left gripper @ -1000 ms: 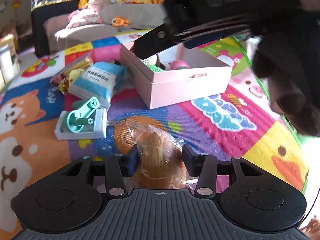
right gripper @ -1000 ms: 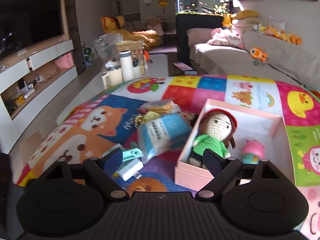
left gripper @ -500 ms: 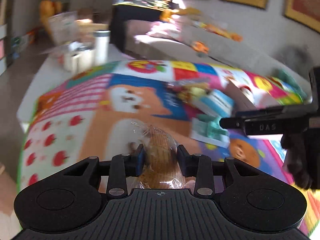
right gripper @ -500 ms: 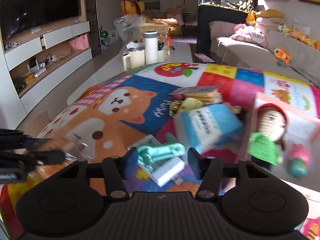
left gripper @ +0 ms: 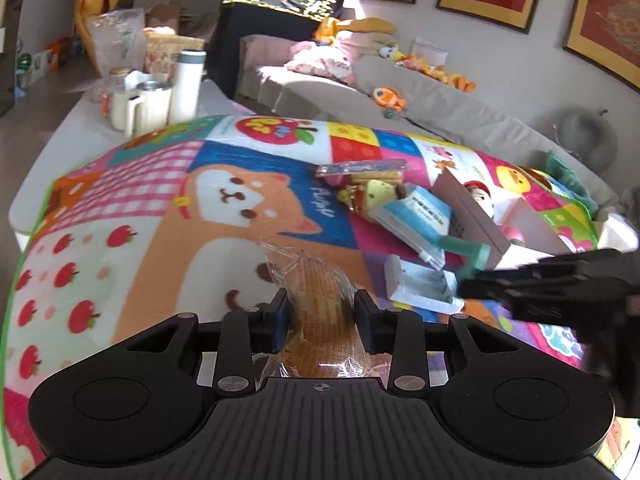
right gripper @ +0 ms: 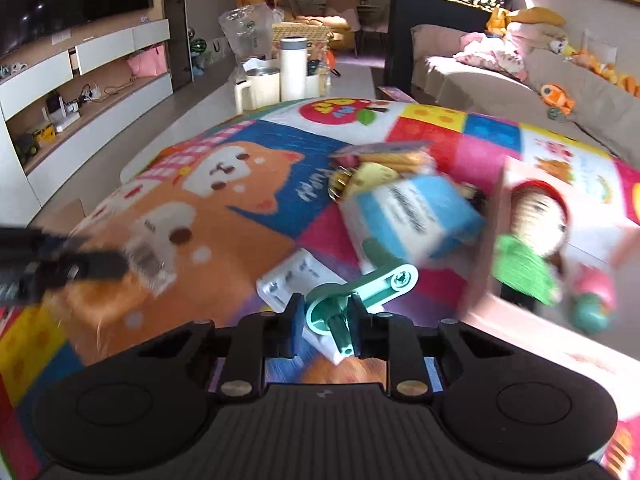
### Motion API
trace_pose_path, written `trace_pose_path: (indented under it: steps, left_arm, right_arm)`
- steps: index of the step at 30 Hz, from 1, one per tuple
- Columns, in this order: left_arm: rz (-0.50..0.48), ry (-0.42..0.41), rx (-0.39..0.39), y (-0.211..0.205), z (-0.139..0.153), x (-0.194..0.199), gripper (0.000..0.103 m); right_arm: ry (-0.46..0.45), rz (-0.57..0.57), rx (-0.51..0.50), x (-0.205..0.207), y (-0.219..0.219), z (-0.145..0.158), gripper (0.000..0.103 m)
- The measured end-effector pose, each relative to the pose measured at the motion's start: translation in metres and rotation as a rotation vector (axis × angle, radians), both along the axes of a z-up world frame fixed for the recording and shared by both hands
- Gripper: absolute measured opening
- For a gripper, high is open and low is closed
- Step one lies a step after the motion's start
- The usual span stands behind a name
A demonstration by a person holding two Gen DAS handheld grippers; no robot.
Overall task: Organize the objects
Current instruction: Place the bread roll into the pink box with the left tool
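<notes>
My left gripper [left gripper: 320,312] is shut on a wrapped bread bun [left gripper: 318,300] in clear plastic, held over the colourful play mat [left gripper: 140,216]. My right gripper [right gripper: 323,322] is closed around the mint-green crank of a white and green toy [right gripper: 340,292] that lies on the mat. The same toy [left gripper: 424,284] shows in the left wrist view, with the right gripper [left gripper: 480,284] coming in from the right. A pink box [right gripper: 568,240] holds a knitted doll [right gripper: 528,236]. A blue and white packet [right gripper: 408,216] lies beside the box.
Snack packets and a yellow toy [left gripper: 372,184] lie behind the blue packet. Cups and a white flask [left gripper: 186,84] stand at the mat's far edge. A grey sofa [left gripper: 440,108] with plush toys runs along the back. The left part of the mat shows only its printed pictures.
My left gripper has swung away from the pink box to the left with the bun. My right gripper has dropped from above the box and closed on the green crank toy.
</notes>
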State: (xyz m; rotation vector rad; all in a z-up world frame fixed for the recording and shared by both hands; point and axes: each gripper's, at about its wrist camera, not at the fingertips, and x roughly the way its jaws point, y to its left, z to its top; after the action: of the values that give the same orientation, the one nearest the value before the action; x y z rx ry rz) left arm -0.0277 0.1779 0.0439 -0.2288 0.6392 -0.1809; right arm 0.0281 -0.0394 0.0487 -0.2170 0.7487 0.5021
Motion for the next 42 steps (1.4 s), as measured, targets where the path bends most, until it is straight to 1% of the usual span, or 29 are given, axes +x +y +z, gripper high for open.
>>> trace_pose_path:
  steps: [4,8,10,12,15,16,18,19,20,22,25,28,30,31,32,34,36,38,39,41,42]
  left_arm:
    - [-0.035,-0.002,-0.001,-0.012,0.002,0.002,0.038]
    - [-0.089,-0.003,0.004,-0.032,0.004,0.004,0.038]
    - [-0.12,-0.001,0.015,-0.045,0.006,0.006,0.038]
    - [-0.15,0.001,0.026,-0.057,0.008,0.006,0.038]
    - [-0.194,0.002,0.046,-0.075,0.01,0.006,0.038]
    - [-0.205,0.004,0.052,-0.079,0.01,0.006,0.038]
    - [-0.225,0.011,0.063,-0.089,0.01,0.006,0.038]
    - [-0.233,0.016,0.068,-0.093,0.009,0.006,0.038]
    - [-0.241,0.022,0.072,-0.098,0.008,0.006,0.038]
    - [-0.253,0.033,0.079,-0.105,0.006,0.007,0.038]
    - [-0.273,0.045,0.088,-0.115,0.003,0.006,0.038]
    - [-0.288,0.052,0.099,-0.122,0.002,0.004,0.038]
    - [-0.292,0.055,0.106,-0.126,0.002,0.002,0.038]
    - [-0.292,0.057,0.109,-0.127,0.002,0.001,0.038]
    - [-0.291,0.06,0.112,-0.127,0.002,0.0,0.038]
    - [-0.291,0.065,0.109,-0.129,0.004,0.001,0.038]
    - [-0.303,0.064,0.078,-0.132,0.01,0.006,0.038]
    - [-0.328,0.051,0.035,-0.139,0.022,0.018,0.038]
    - [-0.344,0.031,0.02,-0.145,0.03,0.026,0.038]
    - [-0.361,-0.033,0.023,-0.163,0.048,0.045,0.038]
    - [-0.363,-0.073,0.026,-0.174,0.056,0.056,0.038]
  right_arm:
    - [0.028,0.009,-0.04,-0.03,-0.042,0.007,0.021]
    - [0.065,-0.026,-0.108,-0.058,-0.079,-0.001,0.021]
    - [0.059,-0.048,-0.143,-0.071,-0.093,-0.005,0.021]
    - [0.018,-0.079,-0.187,-0.081,-0.103,-0.007,0.023]
    - [-0.116,-0.159,-0.352,-0.091,-0.11,-0.012,0.026]
    - [-0.129,-0.176,-0.354,-0.092,-0.116,-0.011,0.029]
    - [-0.095,-0.192,-0.254,-0.091,-0.13,-0.003,0.036]
    - [-0.081,-0.203,-0.192,-0.09,-0.137,0.002,0.043]
    - [-0.08,-0.214,-0.146,-0.089,-0.143,0.006,0.046]
    - [-0.09,-0.235,-0.08,-0.085,-0.15,0.01,0.046]
    - [-0.098,-0.273,-0.029,-0.069,-0.151,0.006,0.046]
    - [-0.054,-0.284,0.012,-0.047,-0.149,-0.006,0.044]
    - [-0.025,-0.279,0.009,-0.034,-0.145,-0.017,0.04]
    - [-0.015,-0.282,-0.005,-0.03,-0.143,-0.022,0.035]
    - [-0.002,-0.28,-0.014,-0.026,-0.142,-0.026,0.024]
    - [0.02,-0.269,-0.021,-0.025,-0.144,-0.031,0.011]
    - [0.013,-0.249,-0.01,-0.033,-0.146,-0.028,0.011]
    - [-0.014,-0.233,0.007,-0.042,-0.151,-0.019,0.011]
    - [-0.028,-0.225,0.022,-0.047,-0.154,-0.013,0.011]
    - [-0.055,-0.22,0.054,-0.057,-0.161,0.0,0.001]
    - [-0.066,-0.222,0.069,-0.06,-0.165,0.006,0.001]
